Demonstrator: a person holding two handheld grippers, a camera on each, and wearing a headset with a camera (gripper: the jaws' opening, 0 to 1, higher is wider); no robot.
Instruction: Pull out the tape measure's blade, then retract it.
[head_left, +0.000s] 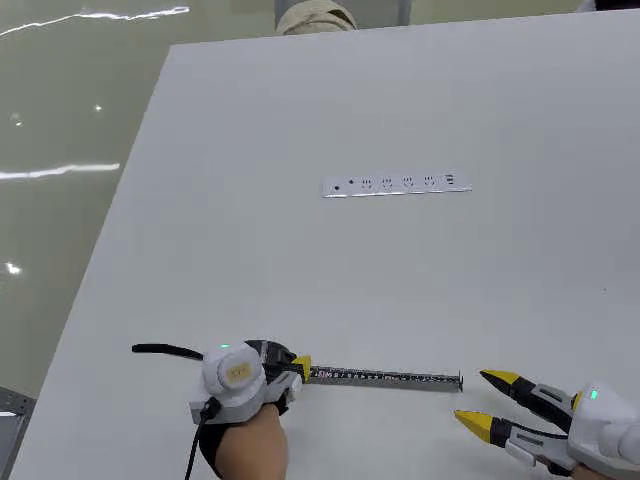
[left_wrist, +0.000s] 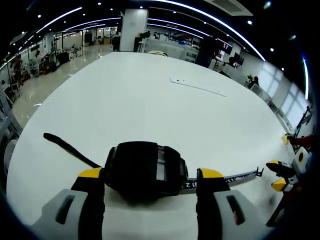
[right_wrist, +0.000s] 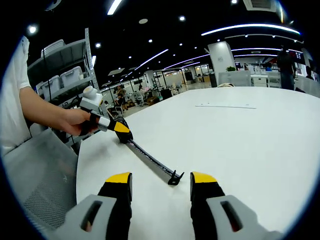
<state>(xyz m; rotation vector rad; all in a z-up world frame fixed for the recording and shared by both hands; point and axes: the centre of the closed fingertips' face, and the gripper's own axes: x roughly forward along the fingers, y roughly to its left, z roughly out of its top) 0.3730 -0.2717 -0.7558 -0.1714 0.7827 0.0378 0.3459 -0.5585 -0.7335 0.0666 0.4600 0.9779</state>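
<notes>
A black tape measure (left_wrist: 144, 167) lies on the white table (head_left: 400, 280), and my left gripper (left_wrist: 150, 174) is shut on its case. Its blade (head_left: 385, 377) runs out to the right along the tabletop and ends in a hook (right_wrist: 174, 178). A black wrist strap (left_wrist: 65, 147) trails from the case to the left. My right gripper (right_wrist: 161, 179) is open, and the hook lies just ahead of its yellow fingertips without touching them. In the head view the left gripper (head_left: 285, 372) is at the near edge and the right gripper (head_left: 487, 400) is at the lower right.
A white power strip (head_left: 397, 184) lies flat near the table's middle, well beyond the blade. The table's left edge (head_left: 110, 230) drops to a glossy floor. A chair (right_wrist: 40, 185) stands to the left in the right gripper view.
</notes>
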